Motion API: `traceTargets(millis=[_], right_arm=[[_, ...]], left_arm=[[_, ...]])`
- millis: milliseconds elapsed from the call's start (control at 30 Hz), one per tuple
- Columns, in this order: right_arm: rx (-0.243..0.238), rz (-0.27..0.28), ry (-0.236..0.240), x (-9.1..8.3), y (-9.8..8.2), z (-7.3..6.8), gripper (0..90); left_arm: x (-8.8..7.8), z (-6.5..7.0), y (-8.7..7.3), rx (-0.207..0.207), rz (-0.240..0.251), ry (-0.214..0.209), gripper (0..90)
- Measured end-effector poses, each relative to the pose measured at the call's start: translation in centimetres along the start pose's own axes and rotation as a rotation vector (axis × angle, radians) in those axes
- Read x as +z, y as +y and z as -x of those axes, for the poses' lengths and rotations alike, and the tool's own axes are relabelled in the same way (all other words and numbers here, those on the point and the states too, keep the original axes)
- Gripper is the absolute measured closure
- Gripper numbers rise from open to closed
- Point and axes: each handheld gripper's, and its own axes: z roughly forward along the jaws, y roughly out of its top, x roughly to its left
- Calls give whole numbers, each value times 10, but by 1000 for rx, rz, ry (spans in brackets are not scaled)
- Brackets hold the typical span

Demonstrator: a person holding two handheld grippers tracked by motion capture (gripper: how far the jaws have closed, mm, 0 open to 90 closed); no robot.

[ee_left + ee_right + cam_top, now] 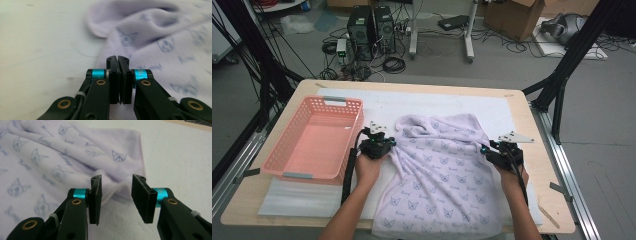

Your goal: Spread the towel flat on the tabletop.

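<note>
A lilac cloth (437,165) printed with small cat faces lies rumpled on the white mat, its near end hanging over the table's front edge. My left gripper (388,145) sits at the cloth's left edge. In the left gripper view its jaws (117,58) are pressed together over the edge of the cloth (162,37), which looks pinched between them. My right gripper (485,150) is at the cloth's right edge. In the right gripper view it (117,178) stands open, with the stitched hem of the cloth (50,152) bunched between the pads.
A pink plastic basket (343,100) stands on the left part of the wooden table (534,150), close to my left hand. A white mat (492,107) covers the table's middle. Computers, cables and boxes lie on the floor beyond the far edge.
</note>
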Motion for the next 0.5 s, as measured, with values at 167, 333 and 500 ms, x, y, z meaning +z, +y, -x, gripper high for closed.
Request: traceTargets(millis=[167,333,500], right_arm=[[3,-9,155,-3,-10,-6,520],[-42,-95,185,8,-21,-16,540],[-49,-114,216,15,-22,-15,815]], left_arm=[[2,1,-4,24,2,-30,781],[-10,-1,-5,3,7,-86,551],[-21,-2,-13,1,28,-146,500]])
